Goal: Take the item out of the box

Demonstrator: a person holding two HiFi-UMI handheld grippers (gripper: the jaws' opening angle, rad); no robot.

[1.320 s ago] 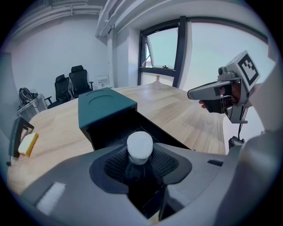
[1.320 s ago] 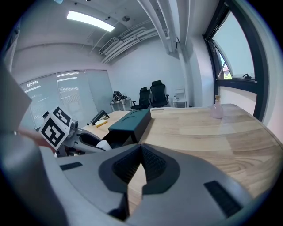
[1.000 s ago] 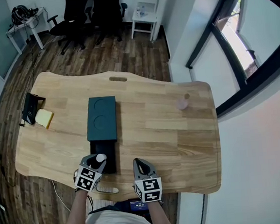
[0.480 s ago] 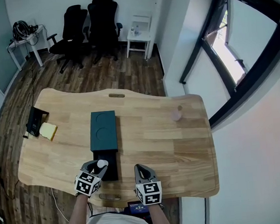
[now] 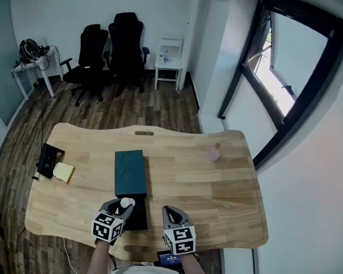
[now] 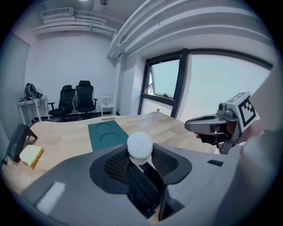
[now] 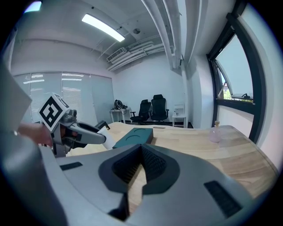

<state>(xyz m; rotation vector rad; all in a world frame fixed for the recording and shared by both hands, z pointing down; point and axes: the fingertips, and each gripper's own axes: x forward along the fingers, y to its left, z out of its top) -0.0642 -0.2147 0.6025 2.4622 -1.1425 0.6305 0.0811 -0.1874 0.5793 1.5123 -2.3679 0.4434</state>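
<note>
A dark green box lies on the wooden table, with its black inner tray slid out toward me. My left gripper hovers over that tray, shut on a small white rounded item. In the left gripper view the white item sits pinched between the pads, with the green box beyond it. My right gripper hangs near the table's front edge, just right of the tray, shut and holding nothing. In the right gripper view the pads meet with nothing between them.
A yellow pad and a black stand lie at the table's left end. A small pink bottle stands at the far right. Black office chairs and a white side table are beyond the table.
The head view has tilted up, showing more of the room. The left gripper still holds the white item over the black tray; the right gripper stays beside it.
</note>
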